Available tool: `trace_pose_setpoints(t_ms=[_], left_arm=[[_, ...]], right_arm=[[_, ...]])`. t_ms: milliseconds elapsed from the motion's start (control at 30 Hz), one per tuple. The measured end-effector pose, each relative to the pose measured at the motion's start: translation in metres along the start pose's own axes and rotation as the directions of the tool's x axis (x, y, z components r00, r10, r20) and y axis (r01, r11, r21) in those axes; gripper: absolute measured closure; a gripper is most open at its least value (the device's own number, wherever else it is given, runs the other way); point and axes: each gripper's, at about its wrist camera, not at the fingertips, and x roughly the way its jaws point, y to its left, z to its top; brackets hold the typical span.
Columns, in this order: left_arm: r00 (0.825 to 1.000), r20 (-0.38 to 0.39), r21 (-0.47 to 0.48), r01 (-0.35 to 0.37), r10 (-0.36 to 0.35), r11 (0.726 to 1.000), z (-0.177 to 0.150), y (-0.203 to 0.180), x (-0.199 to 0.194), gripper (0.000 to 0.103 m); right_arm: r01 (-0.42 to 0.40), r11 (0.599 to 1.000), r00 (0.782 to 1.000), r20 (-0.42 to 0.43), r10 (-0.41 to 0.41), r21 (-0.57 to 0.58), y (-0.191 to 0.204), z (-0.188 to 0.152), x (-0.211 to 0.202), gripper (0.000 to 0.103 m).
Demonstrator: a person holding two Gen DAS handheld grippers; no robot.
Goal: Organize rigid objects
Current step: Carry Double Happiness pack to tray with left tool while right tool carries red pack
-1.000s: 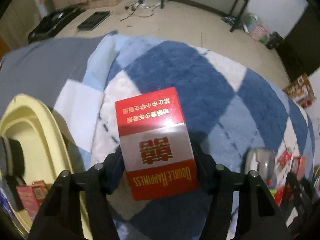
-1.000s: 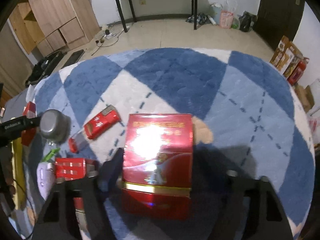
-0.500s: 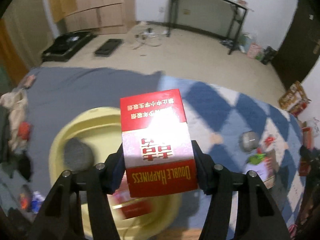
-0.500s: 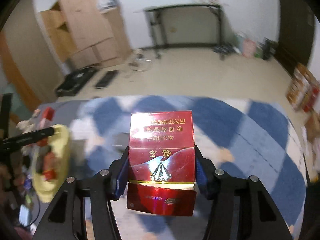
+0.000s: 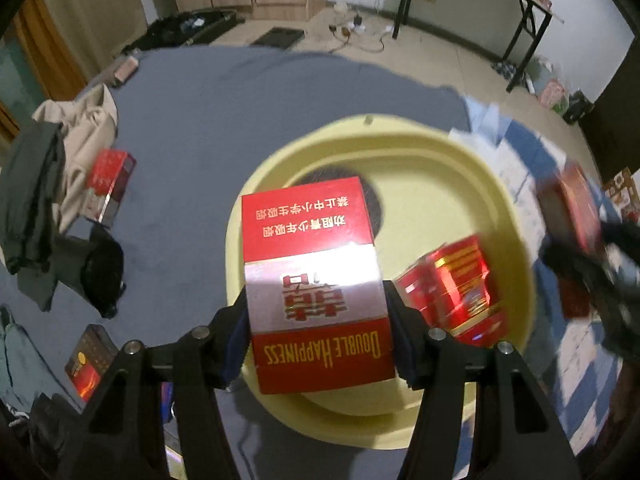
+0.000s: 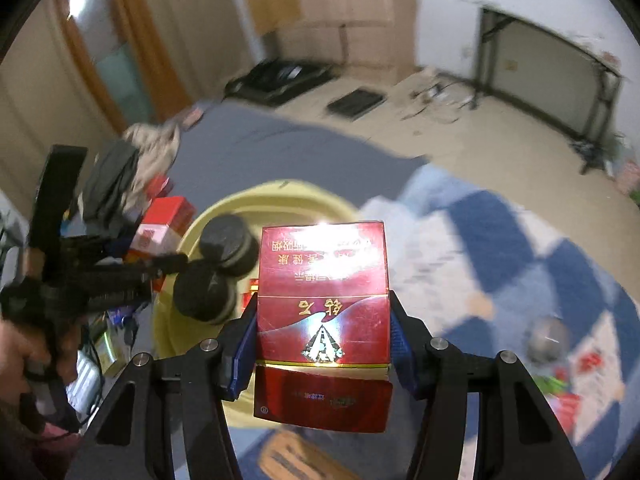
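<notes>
Now both grippers pinch cigarette boxes over the yellow basin (image 5: 516,240), ready to drop them inside: left gripper (image 5: 316,344) the Double Happiness box (image 5: 312,280), right gripper (image 6: 322,344) the dark red box (image 6: 324,312).

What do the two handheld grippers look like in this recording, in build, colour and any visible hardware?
Both match. The left gripper and right gripper each have two matte black, angular fingers with triangular cut-outs, silver round bolt heads along the top, and dark blue pads on the inner faces. In the right wrist view the left tool appears from the side as a black frame with a long bar. No cables or markings are clearly visible; the hand holding it is too blurred to describe.
</notes>
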Motion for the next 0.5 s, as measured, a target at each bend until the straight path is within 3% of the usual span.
trace_pose_setpoints(t_ms=[167, 333, 367, 433, 500], left_arm=[[0.999, -0.017, 0.007, 0.051, -0.051, 0.999, -0.011, 0.005, 0.024, 0.042], [0.995, 0.014, -0.03, 0.101, -0.101, 0.994, -0.006, 0.009, 0.026, 0.041], [0.995, 0.021, -0.029, 0.098, -0.098, 0.995, -0.006, 0.008, 0.026, 0.039], [0.997, 0.033, -0.022, 0.076, -0.075, 0.997, -0.009, 0.008, 0.027, 0.02], [0.996, 0.045, -0.01, 0.084, -0.083, 0.996, -0.012, 0.006, 0.026, 0.013]], right_arm=[[0.06, 0.99, 0.992, -0.1, -0.073, -0.131, 0.02, 0.035, 0.064, 0.047], [0.067, 0.989, 0.983, -0.161, -0.088, -0.132, 0.015, 0.06, 0.114, 0.047], [0.063, 0.99, 0.982, -0.171, -0.085, -0.127, 0.014, 0.063, 0.123, 0.047], [0.053, 0.992, 0.98, -0.185, -0.073, -0.113, 0.011, 0.065, 0.131, 0.046], [0.054, 0.994, 0.981, -0.18, -0.071, -0.099, 0.008, 0.068, 0.136, 0.046]])
